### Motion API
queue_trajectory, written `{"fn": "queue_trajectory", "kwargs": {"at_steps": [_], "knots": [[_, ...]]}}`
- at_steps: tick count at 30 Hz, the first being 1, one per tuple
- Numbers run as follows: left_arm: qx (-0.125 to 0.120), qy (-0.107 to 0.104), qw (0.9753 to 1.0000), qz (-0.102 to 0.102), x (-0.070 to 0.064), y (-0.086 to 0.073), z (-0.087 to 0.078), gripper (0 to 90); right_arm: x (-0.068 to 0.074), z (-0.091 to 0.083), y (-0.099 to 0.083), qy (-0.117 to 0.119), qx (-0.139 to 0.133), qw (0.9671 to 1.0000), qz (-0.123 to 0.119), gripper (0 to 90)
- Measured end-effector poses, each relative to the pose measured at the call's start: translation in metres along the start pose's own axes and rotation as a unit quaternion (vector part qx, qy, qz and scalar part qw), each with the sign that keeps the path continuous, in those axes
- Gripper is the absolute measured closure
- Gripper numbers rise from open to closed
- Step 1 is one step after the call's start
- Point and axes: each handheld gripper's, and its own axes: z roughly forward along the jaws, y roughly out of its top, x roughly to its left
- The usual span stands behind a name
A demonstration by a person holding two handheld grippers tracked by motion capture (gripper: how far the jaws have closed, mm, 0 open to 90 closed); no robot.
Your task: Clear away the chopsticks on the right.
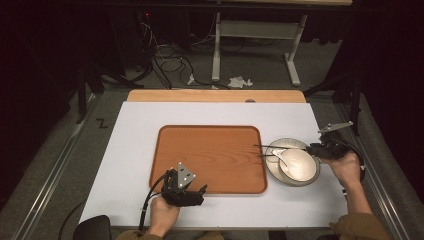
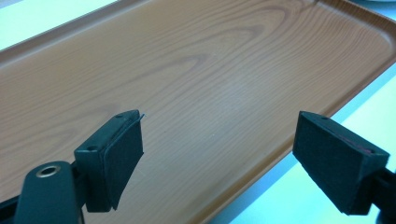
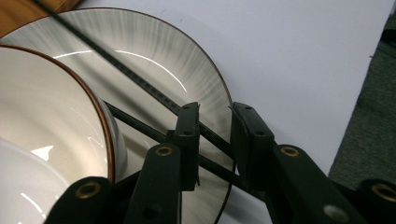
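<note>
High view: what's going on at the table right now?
A person works with two hand-held grippers. The right gripper has its jaws narrowed around a pair of black chopsticks that lie across the plate right of the wooden tray. A bowl with a white spoon sits on that plate. The left gripper is open and holds nothing, hovering at the tray's near edge.

The right gripper (image 3: 215,140) pinches two black chopsticks (image 3: 140,81) over the grey plate (image 3: 154,42); white bowl (image 3: 42,126) at nine o'clock.
</note>
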Motion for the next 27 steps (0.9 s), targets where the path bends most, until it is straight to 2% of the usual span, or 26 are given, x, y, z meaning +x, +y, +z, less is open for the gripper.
{"fn": "queue_trajectory", "kwargs": {"at_steps": [1,4,17,27], "knots": [[-0.001,0.001,1.0000,0.000,0.0001,-0.0002,-0.0006,16.4,-0.0015,-0.0003,-0.0007,0.009,0.002,0.9999,0.008,76.8],[-0.001,0.001,1.0000,0.000,0.0002,-0.0001,-0.0009,16.4,-0.0020,-0.0002,-0.0016,0.010,0.004,0.9999,0.011,76.7],[0.000,0.001,1.0000,0.000,0.0005,-0.0001,-0.0005,16.4,0.0024,0.0070,-0.0016,0.002,0.020,0.9998,-0.008,79.7],[0.001,-0.001,1.0000,-0.001,0.0007,-0.0004,-0.0002,16.4,0.0040,0.0089,-0.0050,-0.011,-0.001,0.9999,-0.011,85.5]]}}
